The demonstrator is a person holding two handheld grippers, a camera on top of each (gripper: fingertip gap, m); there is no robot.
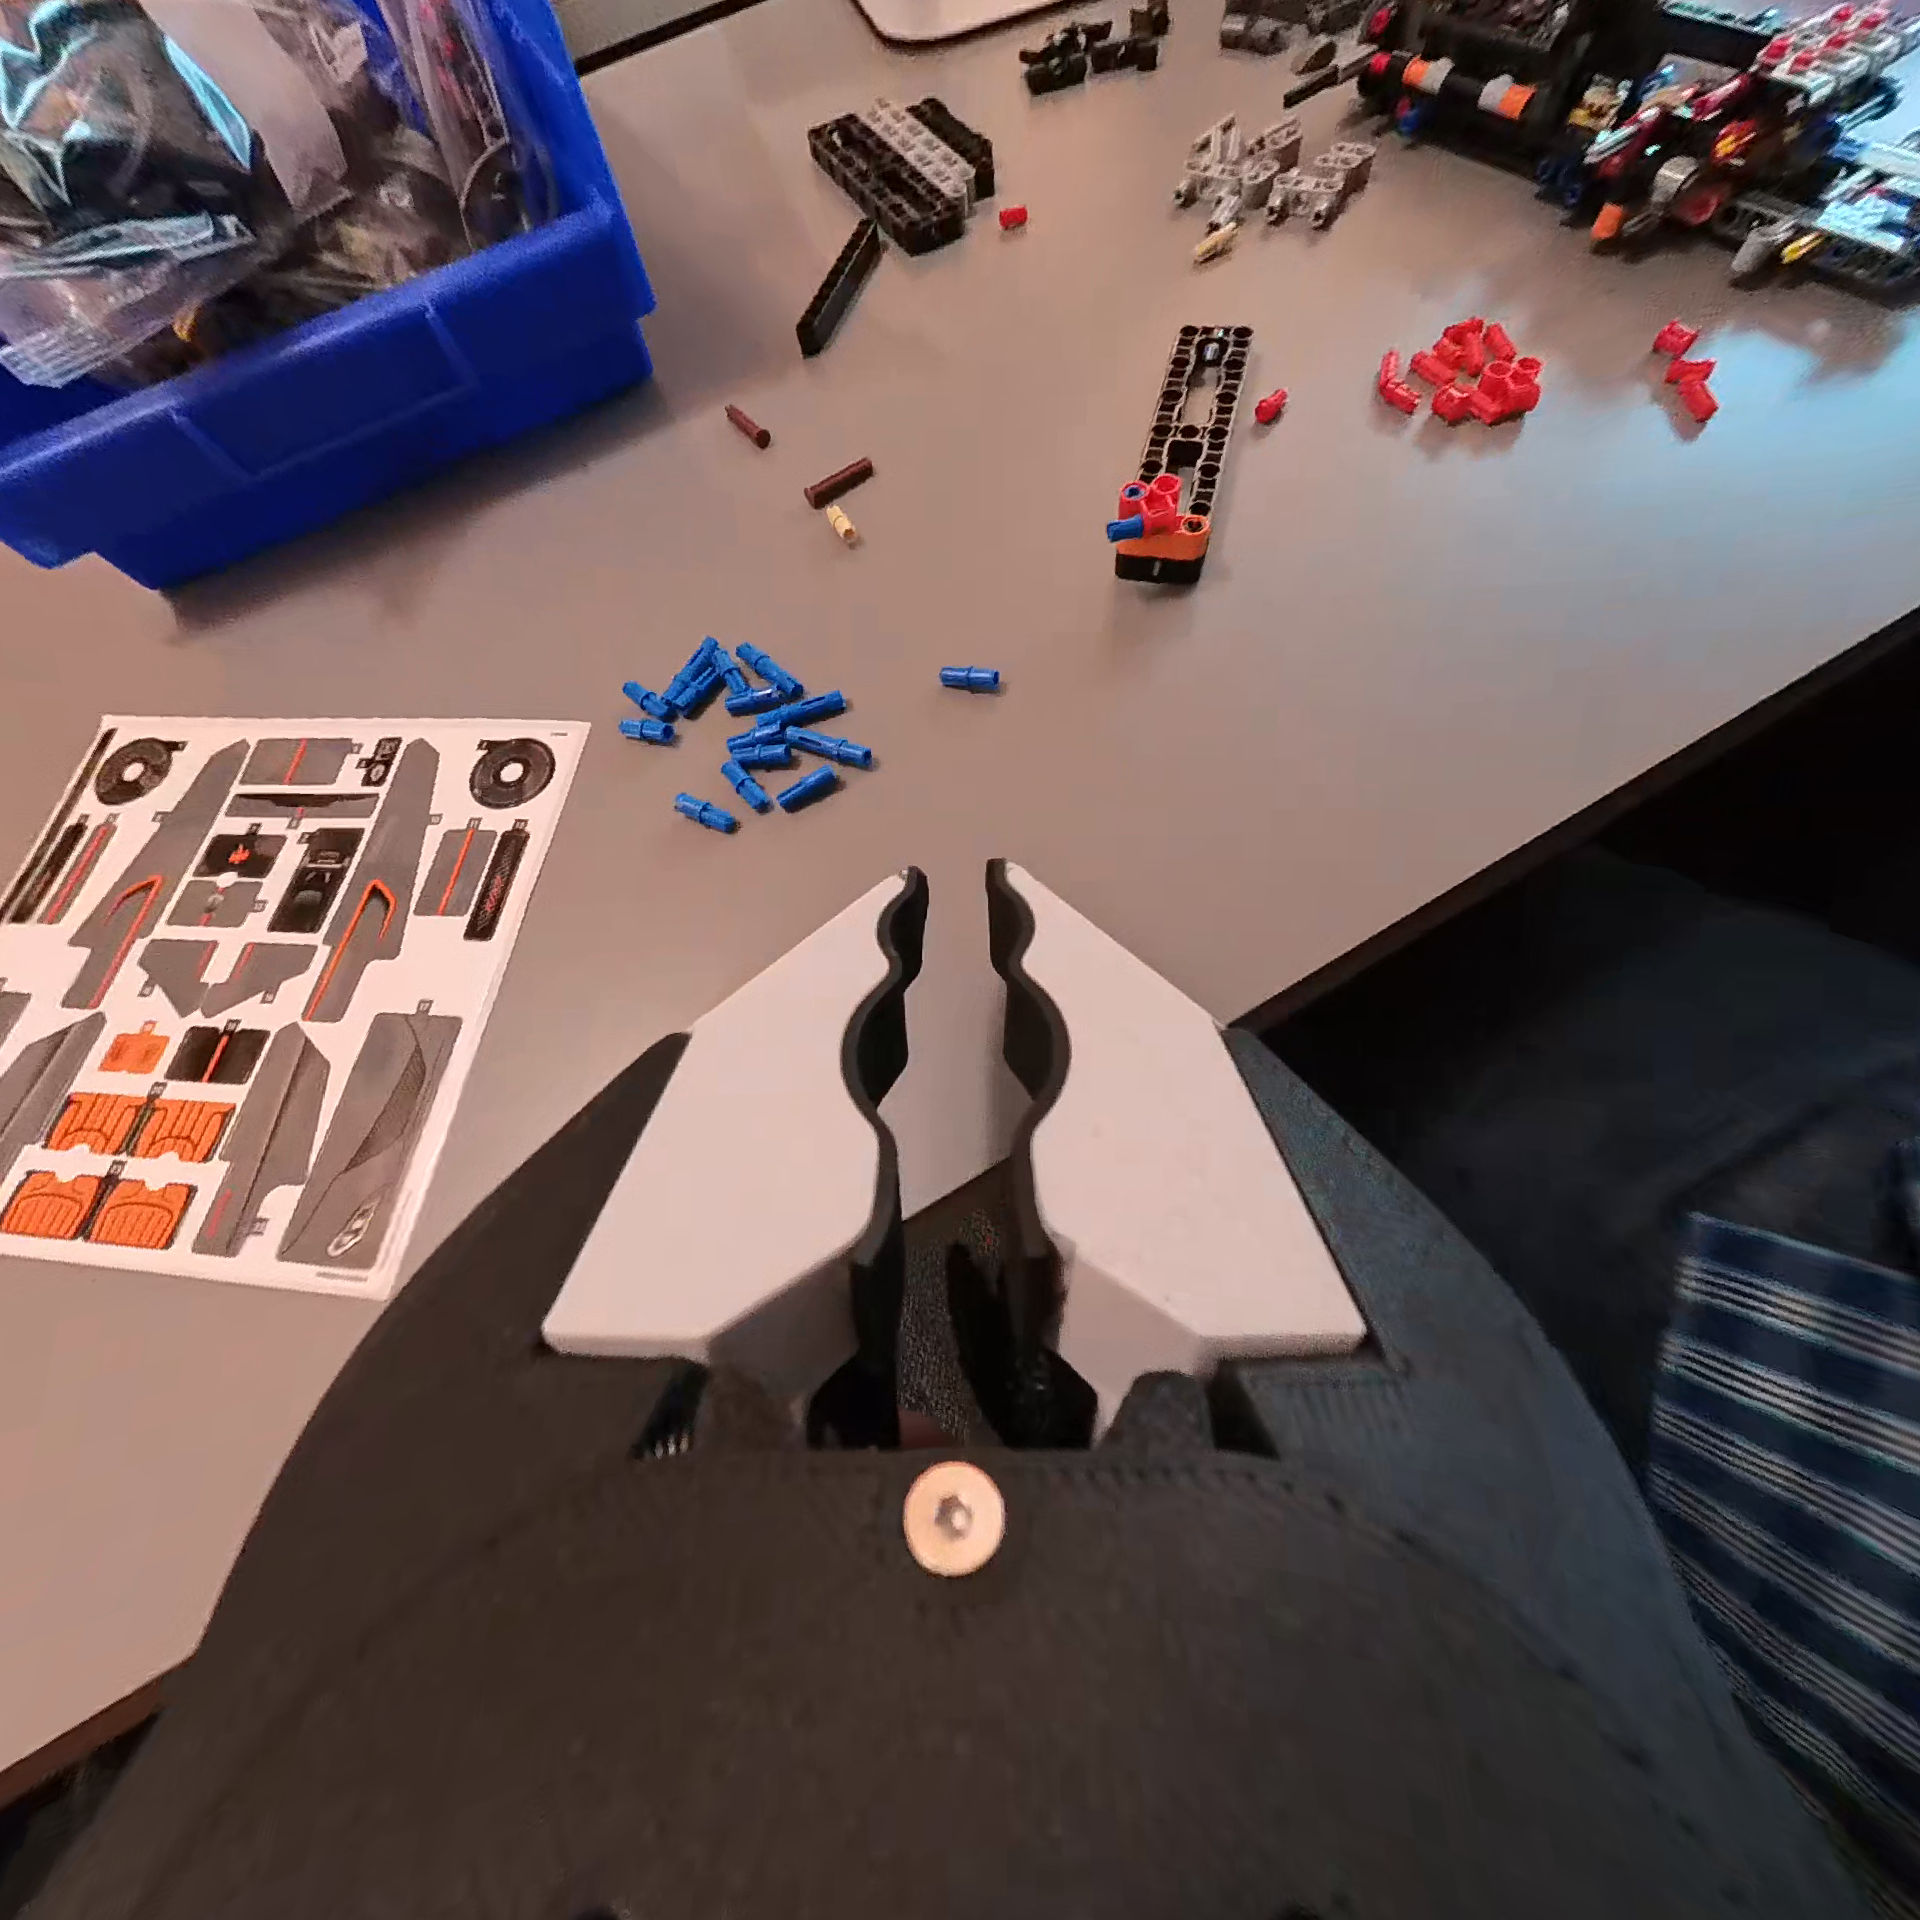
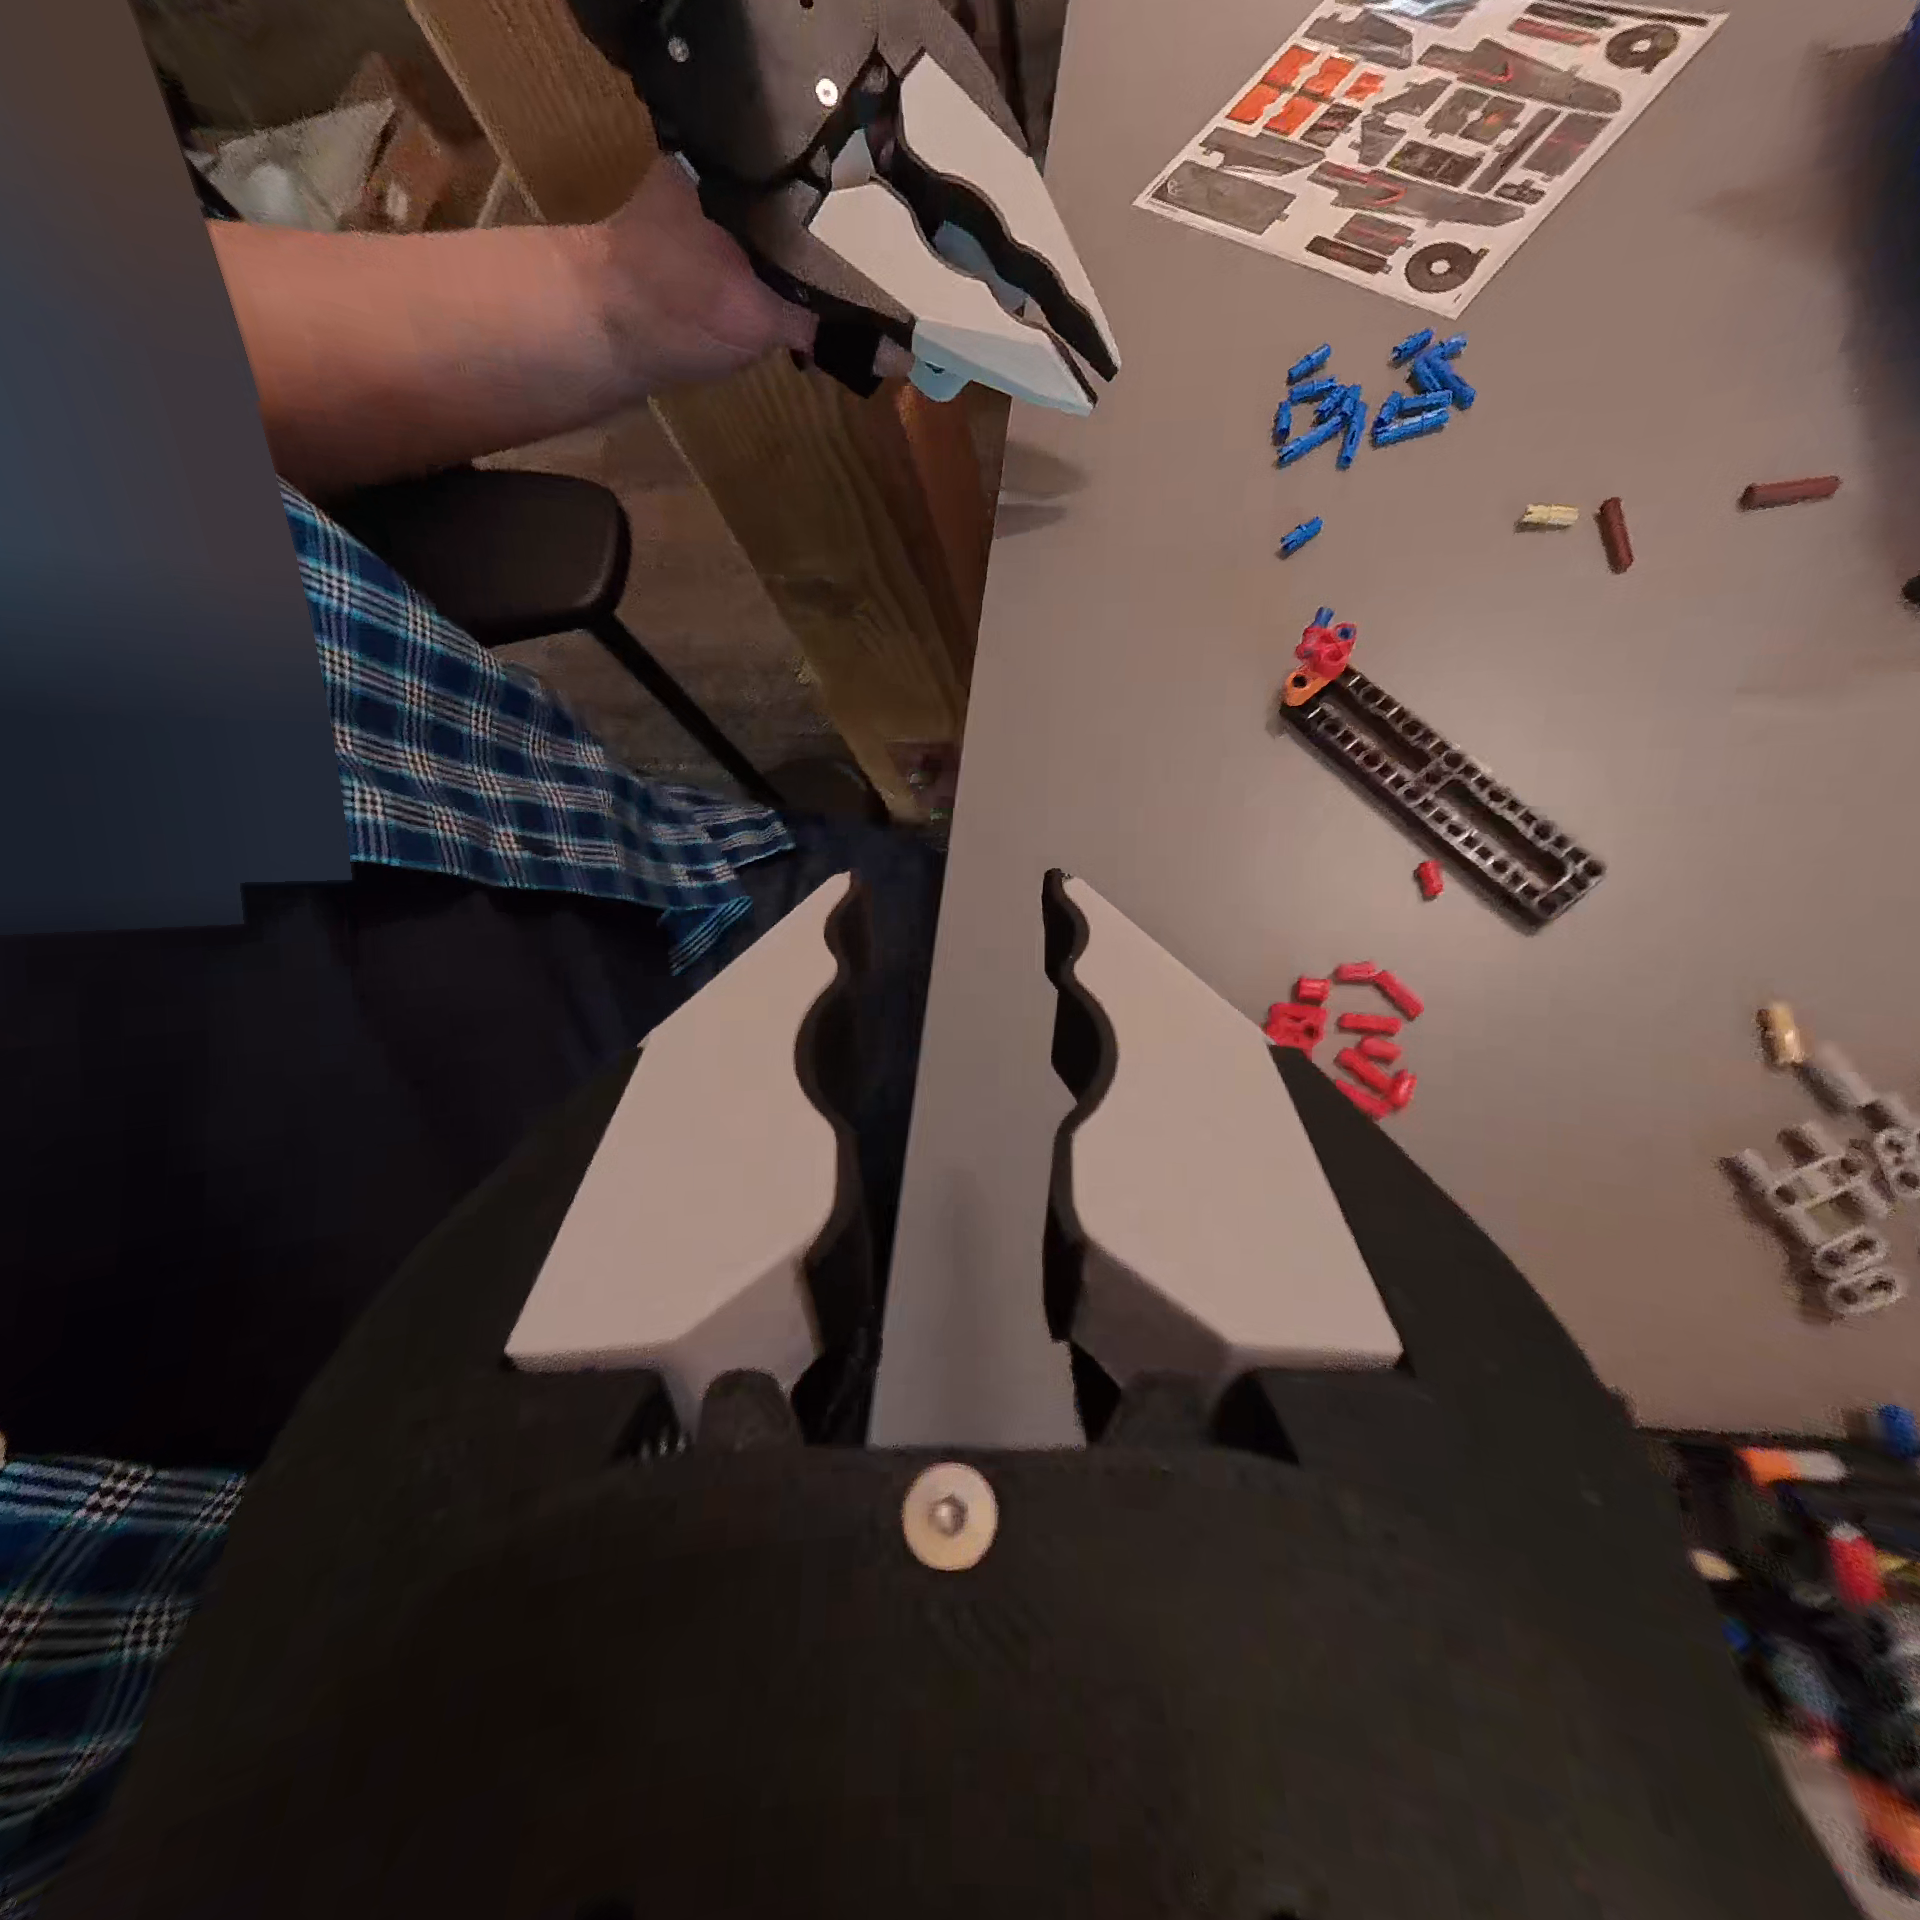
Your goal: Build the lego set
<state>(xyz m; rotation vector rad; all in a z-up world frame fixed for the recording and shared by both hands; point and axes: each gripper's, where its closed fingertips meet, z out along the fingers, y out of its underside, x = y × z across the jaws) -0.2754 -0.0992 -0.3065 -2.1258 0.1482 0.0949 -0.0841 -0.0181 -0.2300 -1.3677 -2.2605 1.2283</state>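
Both grippers hang empty over the grey table: the left gripper narrowly parted, the right gripper wider. The long black frame, centre-right in the left wrist view, runs near-vertically, its orange-and-red capped end toward the bottom.

A wooden beam and a black chair armrest stand beside the grey table.

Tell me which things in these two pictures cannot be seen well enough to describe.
- Bags in the blue bin, left wrist view: crumpled plastic hides the parts inside.
- Large model, left wrist view: cut off by the top and right edges; blurred at the right wrist view's corner.
- Sticker sheet, right wrist view: top cut off.
- Blue pins: too small to count.
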